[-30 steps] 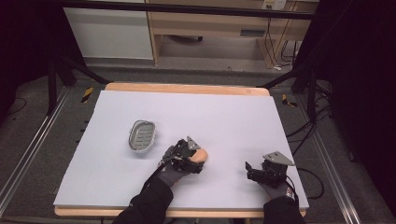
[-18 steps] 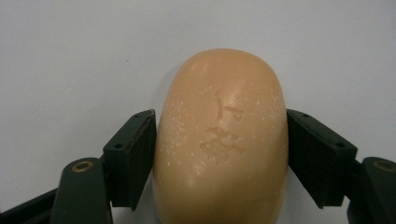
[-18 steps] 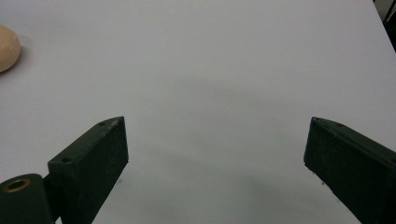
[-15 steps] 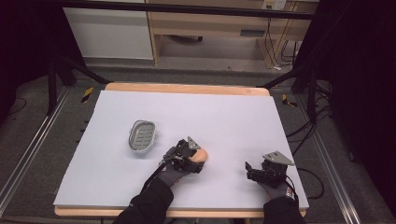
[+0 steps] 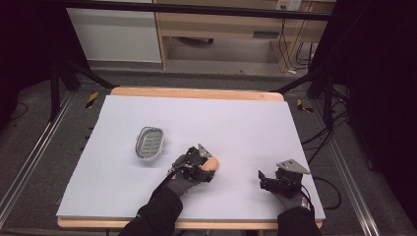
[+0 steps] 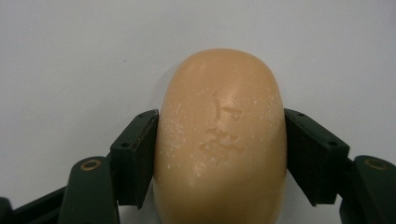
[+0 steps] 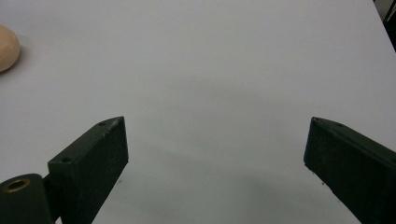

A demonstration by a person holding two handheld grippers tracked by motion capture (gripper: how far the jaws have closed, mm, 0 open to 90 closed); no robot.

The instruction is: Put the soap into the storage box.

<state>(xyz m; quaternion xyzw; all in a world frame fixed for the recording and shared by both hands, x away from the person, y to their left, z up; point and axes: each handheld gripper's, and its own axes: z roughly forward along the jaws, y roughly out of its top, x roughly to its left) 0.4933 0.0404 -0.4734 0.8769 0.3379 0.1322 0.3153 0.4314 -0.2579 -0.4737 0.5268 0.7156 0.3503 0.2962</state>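
The soap bar, a rounded peach-coloured piece with a stamped mark on its top face, lies on the pale surface near its front edge, a little left of the middle. Your left gripper has its jaws clamped on it, one black pad pressed flat against each long side, and the bar's rounded end sticks out beyond the pads. Up and to the left of the bar, near but apart from it, a grey oval soap dish with a slotted floor sits on the surface. Your right gripper rests low over the front right part of the surface, well apart from the bar, its jaws spread wide with nothing between them.
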